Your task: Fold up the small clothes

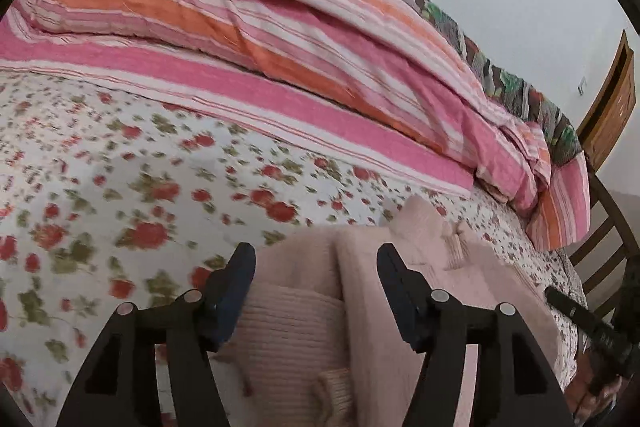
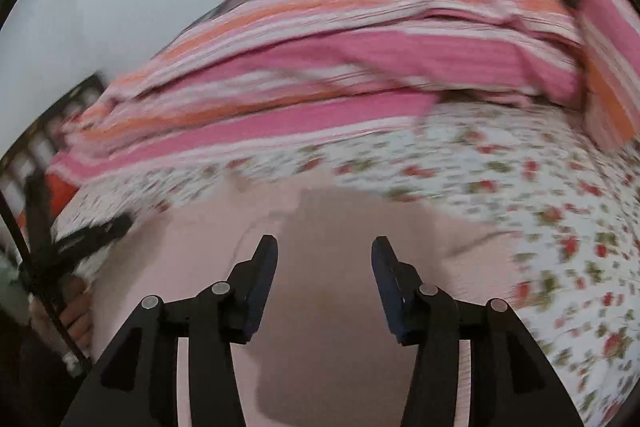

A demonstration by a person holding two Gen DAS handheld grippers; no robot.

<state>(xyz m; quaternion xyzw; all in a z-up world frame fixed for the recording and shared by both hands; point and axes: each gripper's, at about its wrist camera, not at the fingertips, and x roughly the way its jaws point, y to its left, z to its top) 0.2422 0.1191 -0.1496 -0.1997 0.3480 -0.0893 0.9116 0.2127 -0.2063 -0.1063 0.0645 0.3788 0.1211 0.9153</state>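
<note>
- Floral bedsheet, white with red roses, covers the bed, and a grey wall rises behind it.
- Along the bed's far edge runs a rolled pink-and-orange striped quilt, with a dark patterned blanket behind it.
- Left gripper hovers over the pale pink knitted garment, black fingers spread apart, nothing clamped between them.
- That pink knit lies on the sheet at the bed's near edge, its ribbed panel folded under the left gripper.
- Right gripper, in its own blurred view, hangs above the same pink knit, fingers released, gripping nothing.
- At the bed's right end, a wooden chair and wooden door.
</note>
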